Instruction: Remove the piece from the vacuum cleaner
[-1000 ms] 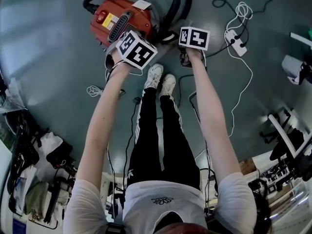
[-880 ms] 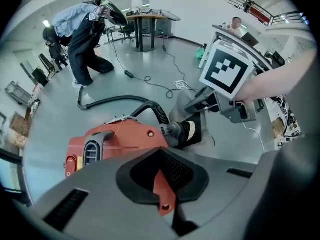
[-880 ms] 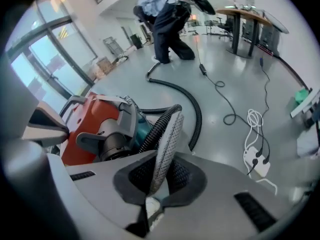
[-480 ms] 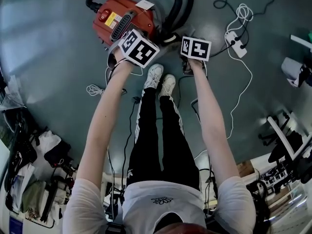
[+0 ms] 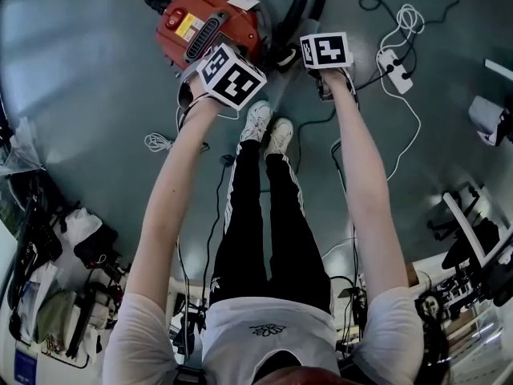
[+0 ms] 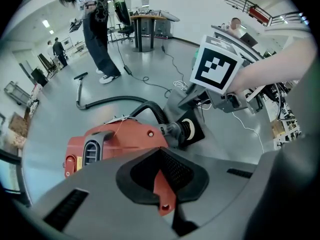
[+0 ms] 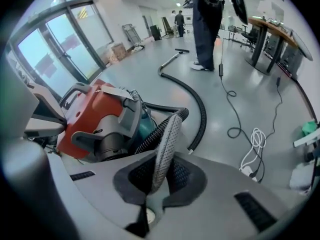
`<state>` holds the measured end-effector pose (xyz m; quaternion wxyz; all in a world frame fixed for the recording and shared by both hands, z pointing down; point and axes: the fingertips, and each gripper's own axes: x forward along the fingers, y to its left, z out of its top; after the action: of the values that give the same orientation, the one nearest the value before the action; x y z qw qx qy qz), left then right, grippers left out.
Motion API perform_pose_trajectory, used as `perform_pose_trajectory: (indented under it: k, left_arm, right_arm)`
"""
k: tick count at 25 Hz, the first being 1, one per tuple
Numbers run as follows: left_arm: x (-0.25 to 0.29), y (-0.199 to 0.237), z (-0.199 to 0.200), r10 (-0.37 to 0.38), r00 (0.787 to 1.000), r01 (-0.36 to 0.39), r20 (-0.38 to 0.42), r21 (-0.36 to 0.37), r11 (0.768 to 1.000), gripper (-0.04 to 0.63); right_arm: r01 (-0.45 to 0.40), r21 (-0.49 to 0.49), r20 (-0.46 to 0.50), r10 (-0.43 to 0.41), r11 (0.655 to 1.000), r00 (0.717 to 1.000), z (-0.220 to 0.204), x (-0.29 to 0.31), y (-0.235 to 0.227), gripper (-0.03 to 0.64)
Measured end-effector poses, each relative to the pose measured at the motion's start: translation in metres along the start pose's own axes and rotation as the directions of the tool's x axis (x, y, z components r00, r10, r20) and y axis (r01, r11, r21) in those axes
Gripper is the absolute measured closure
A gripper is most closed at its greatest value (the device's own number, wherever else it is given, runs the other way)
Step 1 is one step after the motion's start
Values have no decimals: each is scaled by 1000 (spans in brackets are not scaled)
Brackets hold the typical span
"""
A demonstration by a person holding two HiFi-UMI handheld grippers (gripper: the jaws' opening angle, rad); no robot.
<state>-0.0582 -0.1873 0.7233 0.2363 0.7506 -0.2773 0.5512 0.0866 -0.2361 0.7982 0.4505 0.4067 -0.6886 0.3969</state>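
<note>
The red vacuum cleaner sits on the floor at the far side of the scene, with both arms reaching down to its near-right corner. The left claw is pressed together on a thin red tab that appears to belong to the machine's body, so it seems to be serving as the anchor. The right claw is pinching the lower edge of a flat grey mesh piece, seen edge-on and standing tall above the pads. This piece lies just to the right of the dark round port and in front of the ribbed black hose. Whether the piece is fully free of the housing cannot be told, though it looks close to clear. To finish the step well, the left grip should hold firm so the body does not slide or tip. The right hand should draw the piece straight away from the port, in line with its own flat face, rather than levering it sideways. With so little of the edge in the pads, a twist could bend the mesh or let it slip. The pull should also stay wide of the hose.
</note>
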Motion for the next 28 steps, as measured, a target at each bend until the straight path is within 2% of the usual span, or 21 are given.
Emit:
perform_pose_trajectory:
  k: [2, 4, 6, 8, 10, 15, 19, 24, 28]
  left_arm:
    - [-1, -1, 1, -2, 1000, 2, 9, -7, 1000, 588]
    - [-1, 0, 0, 10, 1000, -10, 22, -12, 1000, 588]
    - [-1, 0, -1, 16, 1000, -15, 26, -13, 1000, 588]
    - [0, 0, -1, 11, 1000, -11, 22, -10, 1000, 587]
    - [0, 0, 0, 9, 1000, -8, 18, -9, 1000, 588]
    - [0, 0, 0, 36, 999, -35, 12, -4, 999, 588]
    - [0, 0, 0, 37, 999, -37, 11, -6, 999, 588]
    - [-1, 1, 2, 45, 998, -45, 37, -11, 999, 586]
    - [-1, -1, -1, 46, 998, -45, 36, -20, 999, 588]
  right_arm:
    - [-3, -43, -8, 3, 999, 1000, 3, 2, 1, 594]
    - [-13, -31, 0, 13, 999, 1000, -5, 3, -1, 594]
    - [-35, 88, 31, 32, 995, 999, -24, 2, -3, 594]
    - [-67, 254, 71, 50, 965, 996, -43, 1, -5, 594]
    - [-87, 351, 98, 56, 932, 994, -51, -1, -3, 594]
    - [-65, 366, 126, 19, 928, 992, -60, -14, 5, 594]
    - [-76, 431, 147, 13, 899, 989, -69, -18, 9, 594]
    - [-56, 407, 144, -3, 912, 990, -68, -22, 8, 594]
    - [-39, 414, 137, -20, 909, 990, -79, -25, 14, 594]
